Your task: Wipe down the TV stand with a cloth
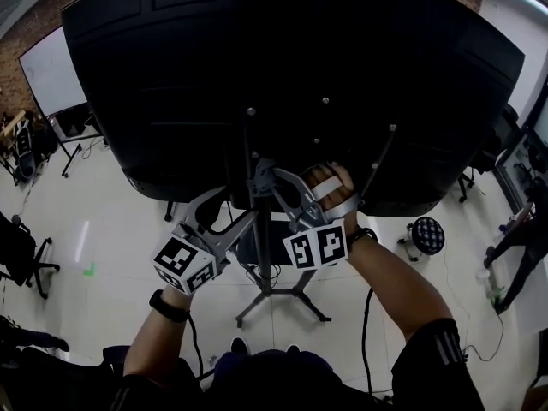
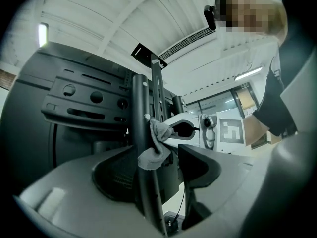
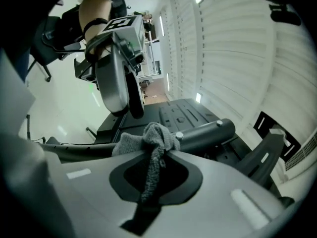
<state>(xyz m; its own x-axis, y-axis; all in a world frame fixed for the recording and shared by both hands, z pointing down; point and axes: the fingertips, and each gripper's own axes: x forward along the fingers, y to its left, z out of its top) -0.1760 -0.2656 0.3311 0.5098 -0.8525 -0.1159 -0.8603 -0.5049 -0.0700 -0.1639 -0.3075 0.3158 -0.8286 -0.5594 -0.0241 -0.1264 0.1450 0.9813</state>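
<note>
The TV stand's black pole (image 1: 263, 255) rises to the back of a large black TV (image 1: 291, 75). My right gripper (image 1: 270, 180) is shut on a grey cloth (image 3: 151, 138) and presses it against the pole (image 3: 205, 132) near a bolt. In the left gripper view the cloth (image 2: 157, 143) hangs bunched on the pole (image 2: 141, 133), with the right gripper (image 2: 184, 128) behind it. My left gripper (image 1: 233, 214) sits lower and to the left. Its jaws are open and straddle the pole, which lies by the left jaw with a gap on the right.
The stand's splayed feet (image 1: 287, 302) rest on a pale floor with cables (image 1: 366, 332). A whiteboard (image 1: 51, 71) and an office chair (image 1: 21, 255) stand at left. At right are a round stool (image 1: 426, 234) and a person (image 1: 514, 238).
</note>
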